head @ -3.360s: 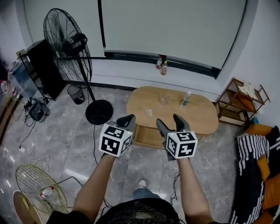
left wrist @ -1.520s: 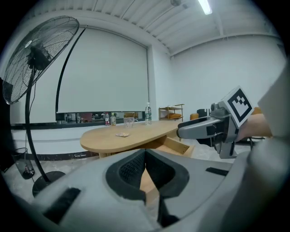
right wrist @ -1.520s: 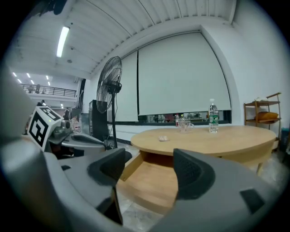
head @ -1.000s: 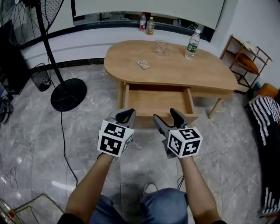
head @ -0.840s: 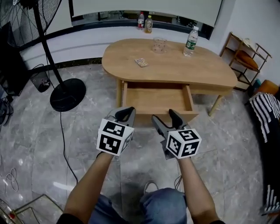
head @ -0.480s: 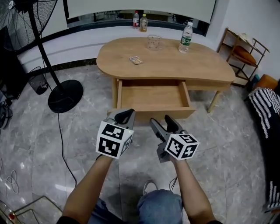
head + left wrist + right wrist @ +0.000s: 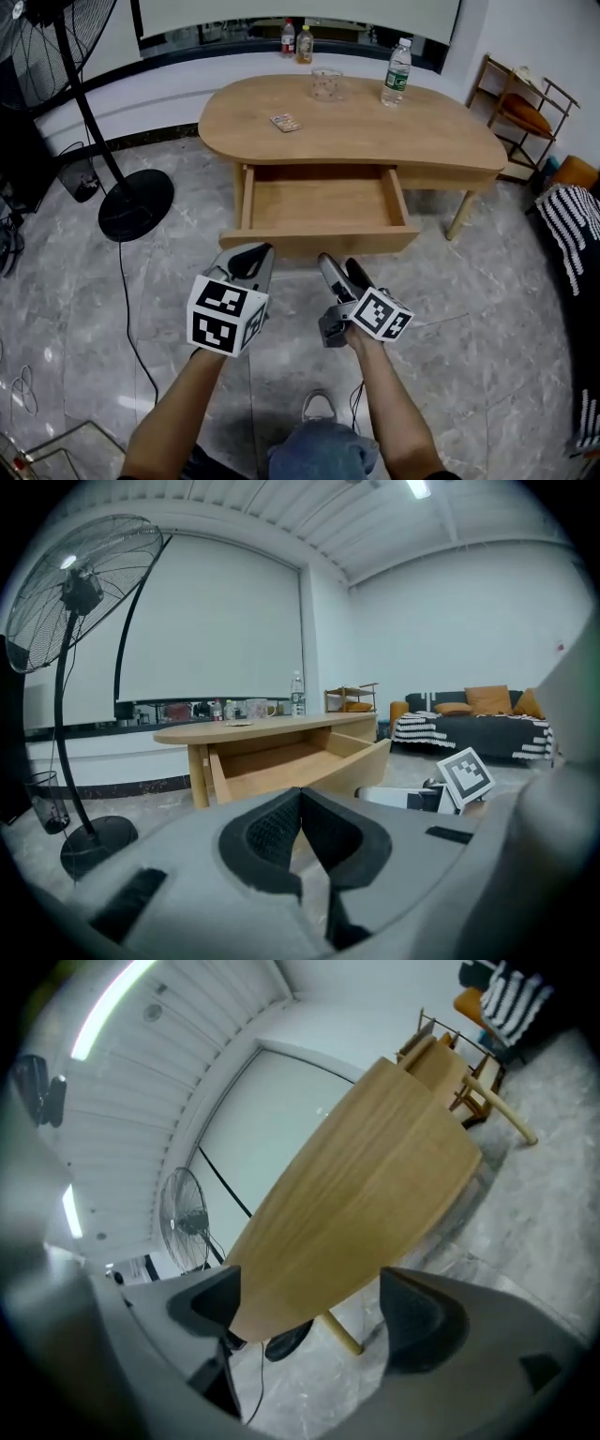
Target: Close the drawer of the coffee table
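The oval wooden coffee table (image 7: 356, 127) has its drawer (image 7: 319, 202) pulled out, and the inside looks empty. The drawer front (image 7: 319, 242) faces me. My left gripper (image 7: 251, 261) hovers just short of that front, left of centre, apart from it. In the left gripper view, the left gripper (image 7: 301, 799) has its pads together on nothing, with the open drawer (image 7: 309, 766) beyond. My right gripper (image 7: 339, 272) sits low beside it, rolled onto its side. Its jaws are opening. In the right gripper view, my right gripper (image 7: 309, 1312) holds nothing, and the wooden front (image 7: 356, 1194) fills the view close ahead.
On the tabletop stand a water bottle (image 7: 397, 61), a glass (image 7: 326, 82) and a small packet (image 7: 285, 123). A standing fan's base (image 7: 136, 203) and cable lie on the floor at the left. A wooden shelf (image 7: 525, 112) and a striped blanket (image 7: 572, 225) are at the right.
Both hands have sunk towards the floor in front of the drawer. The right gripper dropped more, rolled onto its side and its jaws spread wider. The left gripper stays shut.
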A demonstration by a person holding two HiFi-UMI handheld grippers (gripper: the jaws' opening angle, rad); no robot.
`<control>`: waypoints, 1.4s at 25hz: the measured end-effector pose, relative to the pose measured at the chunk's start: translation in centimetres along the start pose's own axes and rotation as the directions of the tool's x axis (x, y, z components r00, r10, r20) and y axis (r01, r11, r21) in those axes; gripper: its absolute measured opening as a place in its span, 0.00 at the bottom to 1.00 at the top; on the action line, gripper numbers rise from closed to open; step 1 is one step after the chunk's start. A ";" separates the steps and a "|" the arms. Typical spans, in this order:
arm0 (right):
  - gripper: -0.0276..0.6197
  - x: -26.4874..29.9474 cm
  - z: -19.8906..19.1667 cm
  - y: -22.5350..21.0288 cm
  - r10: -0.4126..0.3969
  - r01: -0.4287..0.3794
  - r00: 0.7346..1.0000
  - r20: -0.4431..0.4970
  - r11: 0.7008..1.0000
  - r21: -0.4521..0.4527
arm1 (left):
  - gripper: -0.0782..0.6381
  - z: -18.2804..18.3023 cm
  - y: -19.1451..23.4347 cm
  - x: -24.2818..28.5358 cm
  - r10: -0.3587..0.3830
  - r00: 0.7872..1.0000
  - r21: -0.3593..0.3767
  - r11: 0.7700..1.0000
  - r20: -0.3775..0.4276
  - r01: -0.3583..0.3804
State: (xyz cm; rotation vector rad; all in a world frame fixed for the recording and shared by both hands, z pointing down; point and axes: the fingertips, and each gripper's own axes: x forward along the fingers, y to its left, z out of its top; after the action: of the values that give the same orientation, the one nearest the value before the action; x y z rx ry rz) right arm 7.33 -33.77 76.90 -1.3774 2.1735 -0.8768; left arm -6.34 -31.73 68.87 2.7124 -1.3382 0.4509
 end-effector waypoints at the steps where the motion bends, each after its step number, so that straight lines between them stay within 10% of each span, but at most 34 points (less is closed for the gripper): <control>1: 0.75 0.3 -0.1 -0.2 0.009 -0.010 1.000 0.010 1.000 0.026 | 0.11 -0.2 0.0 0.0 0.001 1.000 0.000 1.000 -0.003 -0.001; 9: 0.90 2.6 0.7 -0.5 0.093 -0.110 0.990 0.102 0.979 0.169 | 0.11 -1.5 0.4 0.2 -0.001 1.000 0.005 1.000 -0.025 0.001; 35: 0.88 3.8 2.4 0.4 -0.015 0.002 0.999 0.044 0.961 0.278 | 0.11 0.8 1.0 1.0 0.004 1.000 -0.010 1.000 0.018 -0.003</control>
State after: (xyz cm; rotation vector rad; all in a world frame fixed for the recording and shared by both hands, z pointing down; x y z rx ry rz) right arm 7.02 -37.74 74.82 -1.2554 1.9240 -1.0951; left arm -6.40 -33.30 68.31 2.7133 -1.3462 0.4196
